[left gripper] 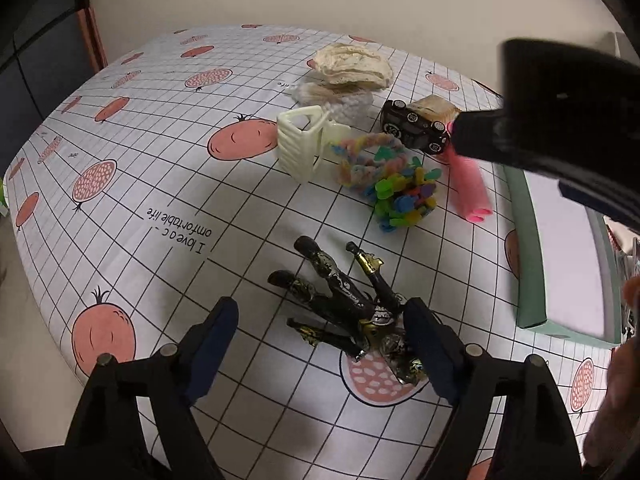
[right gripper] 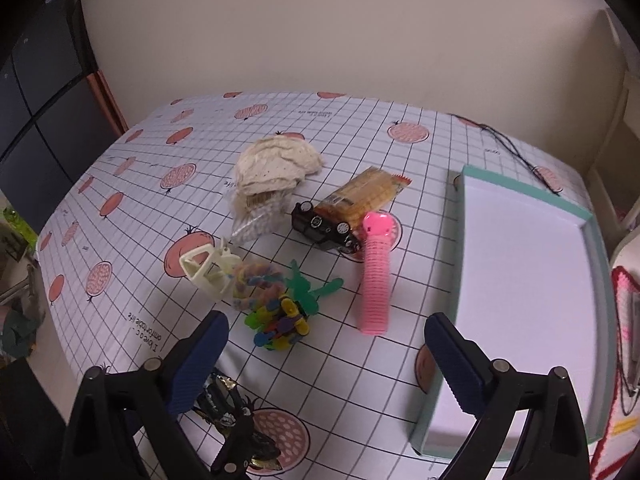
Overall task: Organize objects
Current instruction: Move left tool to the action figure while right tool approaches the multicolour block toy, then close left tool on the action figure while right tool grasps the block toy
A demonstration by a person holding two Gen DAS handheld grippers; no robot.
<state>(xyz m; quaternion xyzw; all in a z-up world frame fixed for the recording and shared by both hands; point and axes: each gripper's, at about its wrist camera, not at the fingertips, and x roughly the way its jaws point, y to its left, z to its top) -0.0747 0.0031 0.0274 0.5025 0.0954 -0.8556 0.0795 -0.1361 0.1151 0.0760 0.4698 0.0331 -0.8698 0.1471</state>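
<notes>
Black-and-gold foil-wrapped toy figure (left gripper: 352, 312) lies on the gridded fruit-print tablecloth (left gripper: 160, 184) between the wide-open, empty left gripper (left gripper: 320, 344), apparently lined up to grasp it, while the open, empty right gripper (right gripper: 326, 344) hovers with the teal-rimmed white tray (right gripper: 520, 272) at its 2 o'clock.

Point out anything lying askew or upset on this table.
The black toy car lies tipped on its side, wheels showing, against the biscuit packet. The teal tray holds nothing while the toys are scattered beside it.
</notes>
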